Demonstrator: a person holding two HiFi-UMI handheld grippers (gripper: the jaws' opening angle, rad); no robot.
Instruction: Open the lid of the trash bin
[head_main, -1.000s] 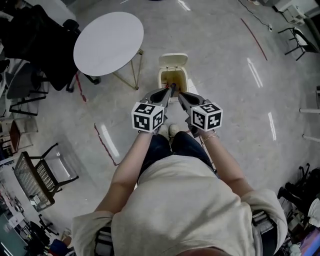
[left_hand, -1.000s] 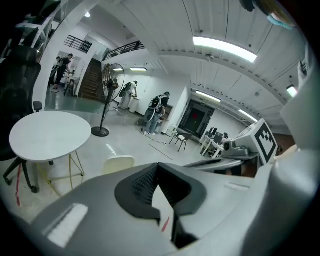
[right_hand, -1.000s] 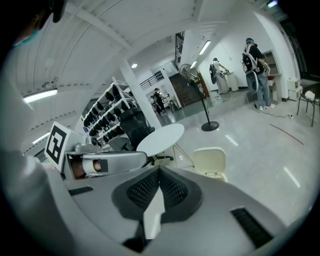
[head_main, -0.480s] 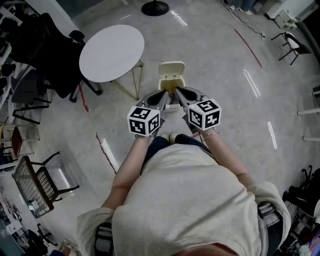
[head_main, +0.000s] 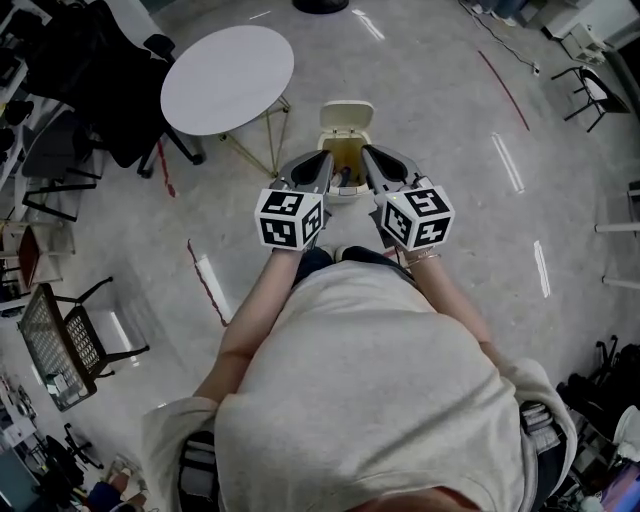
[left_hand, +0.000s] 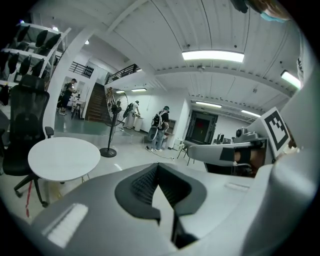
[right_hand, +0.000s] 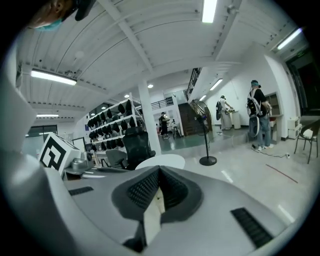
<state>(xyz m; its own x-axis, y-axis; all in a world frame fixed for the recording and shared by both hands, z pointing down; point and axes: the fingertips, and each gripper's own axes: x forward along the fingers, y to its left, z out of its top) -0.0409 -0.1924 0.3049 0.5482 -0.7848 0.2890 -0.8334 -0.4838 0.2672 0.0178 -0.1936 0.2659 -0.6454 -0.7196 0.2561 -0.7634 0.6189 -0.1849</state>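
Note:
A cream trash bin (head_main: 345, 190) stands on the floor just ahead of my feet. Its lid (head_main: 346, 114) is tipped up at the far side, and the brownish inside (head_main: 346, 157) shows. My left gripper (head_main: 327, 158) hangs over the bin's left rim and my right gripper (head_main: 366, 151) over its right rim, a gap between them. Both gripper views look out across the room, above the bin, so it is hidden there. The left gripper (left_hand: 156, 166) and the right gripper (right_hand: 159, 169) are shut, tips meeting, with nothing held.
A round white table (head_main: 228, 79) on thin legs stands left of the bin, with black office chairs (head_main: 85, 70) beyond it. A wire chair (head_main: 60, 345) sits at the near left. Red tape lines (head_main: 207, 285) mark the floor. Several people (left_hand: 160, 127) stand far off.
The two grippers, tips together at the bin's front edge a second ago, have moved forward and apart to flank the opening. The lid stays up throughout.

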